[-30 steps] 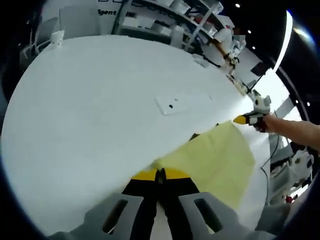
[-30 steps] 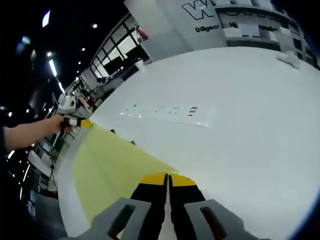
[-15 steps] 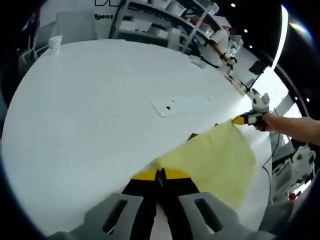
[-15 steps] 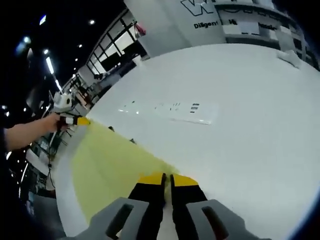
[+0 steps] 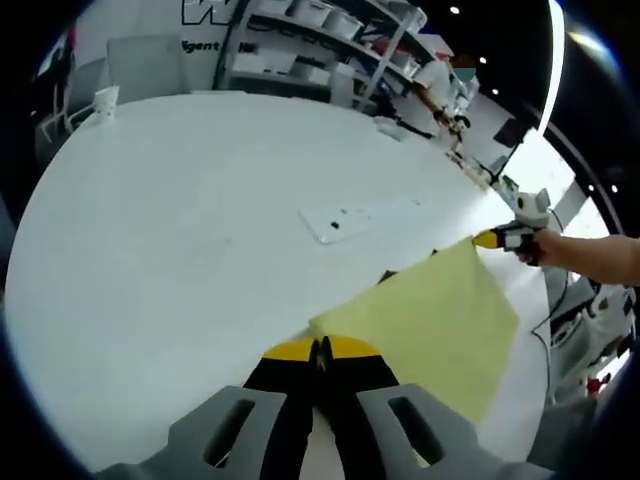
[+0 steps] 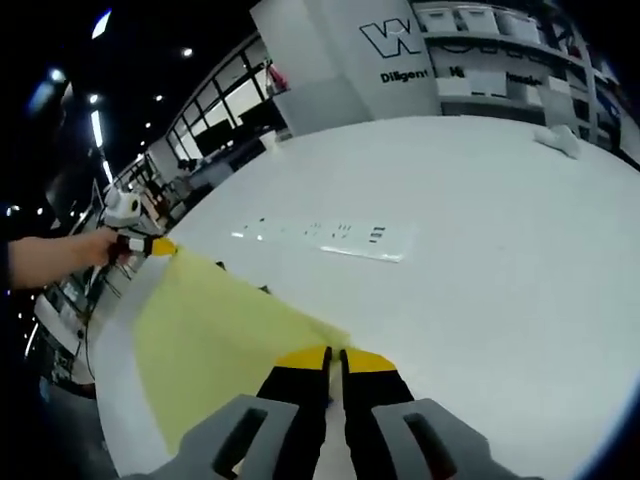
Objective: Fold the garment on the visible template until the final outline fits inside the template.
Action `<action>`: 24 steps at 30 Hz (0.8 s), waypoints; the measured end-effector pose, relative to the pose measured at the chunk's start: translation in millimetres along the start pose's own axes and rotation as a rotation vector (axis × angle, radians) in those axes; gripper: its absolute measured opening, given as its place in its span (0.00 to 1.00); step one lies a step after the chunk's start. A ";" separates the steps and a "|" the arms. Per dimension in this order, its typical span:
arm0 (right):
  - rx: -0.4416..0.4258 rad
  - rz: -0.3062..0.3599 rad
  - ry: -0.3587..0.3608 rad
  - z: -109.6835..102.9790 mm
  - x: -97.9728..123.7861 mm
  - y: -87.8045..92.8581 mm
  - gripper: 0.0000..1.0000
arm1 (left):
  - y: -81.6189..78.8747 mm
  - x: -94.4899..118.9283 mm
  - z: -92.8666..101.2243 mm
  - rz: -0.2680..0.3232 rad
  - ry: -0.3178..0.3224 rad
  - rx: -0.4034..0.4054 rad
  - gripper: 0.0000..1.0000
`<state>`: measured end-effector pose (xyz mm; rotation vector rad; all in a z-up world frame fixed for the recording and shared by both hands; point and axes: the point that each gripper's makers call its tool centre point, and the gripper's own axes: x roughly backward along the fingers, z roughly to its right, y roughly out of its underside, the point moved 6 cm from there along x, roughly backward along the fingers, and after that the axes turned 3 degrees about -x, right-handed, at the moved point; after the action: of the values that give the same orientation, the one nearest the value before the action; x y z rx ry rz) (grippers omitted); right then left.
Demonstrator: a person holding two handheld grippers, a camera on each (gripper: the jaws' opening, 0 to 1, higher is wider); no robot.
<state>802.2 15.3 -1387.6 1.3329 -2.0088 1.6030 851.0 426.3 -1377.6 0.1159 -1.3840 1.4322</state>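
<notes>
White tabletop [image 5: 180,230] takes up most of both views, a big round-looking surface w/ shelving and a lettered wall in the upper bkgd. Next in size: the pale yellow garment [image 5: 440,325], lower right of the left gripper view and lower left of the right gripper view [image 6: 200,340], stretched taut as a flat sheet between the two tools and seemingly lifted off the table. A flat, clear-ish rectangular panel w/ dark marks [image 6: 335,235] lies mid-frame, beyond the cloth; prob. the template, can't confirm. Left gripper [image 5: 320,350] has its yellow-tipped jaws pressed together on one garment corner at bottom centre; right gripper [image 6: 333,358] pinches the opposite corner, jaws nearly closed w/ a thin slit visible. Each tool also appears far off in the other's view, at the sheet's far tip. Progress, judged: cloth is held, not on the panel yet; no fold is visible, so placement and all folds look left to do.
</notes>
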 end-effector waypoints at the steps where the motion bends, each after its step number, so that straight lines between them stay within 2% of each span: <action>1: 0.000 -0.017 0.003 0.4 -2.7 1.4 0.00 | -0.5 0.4 0.9 0.003 -0.005 -0.005 0.03; 5: -0.005 -0.032 0.018 1.6 -5.6 2.6 0.00 | -2.5 4.9 -2.6 0.023 -0.039 0.022 0.06; 8: 0.000 -0.007 0.014 -1.2 0.0 1.3 0.01 | -0.9 12.6 -1.4 0.028 -0.037 0.014 0.07; 14: 0.024 0.035 -0.011 -9.3 18.1 5.1 0.11 | 7.4 34.3 -0.4 0.059 -0.004 0.014 0.07; 19: 0.041 0.066 -0.044 -19.1 36.8 18.9 0.12 | 29.1 57.4 13.3 0.078 0.058 -0.007 0.05; 22: 0.032 0.103 -0.104 -26.0 46.4 31.1 0.14 | 47.1 67.0 24.5 0.070 0.075 -0.028 0.05; 24: 0.051 0.091 -0.107 -26.9 52.1 41.7 0.15 | 55.0 72.7 26.8 0.069 0.086 -0.053 0.05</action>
<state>732.6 12.1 -1369.7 1.3915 -2.1329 1.6652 767.0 464.2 -1354.6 -0.0270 -1.3652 1.4397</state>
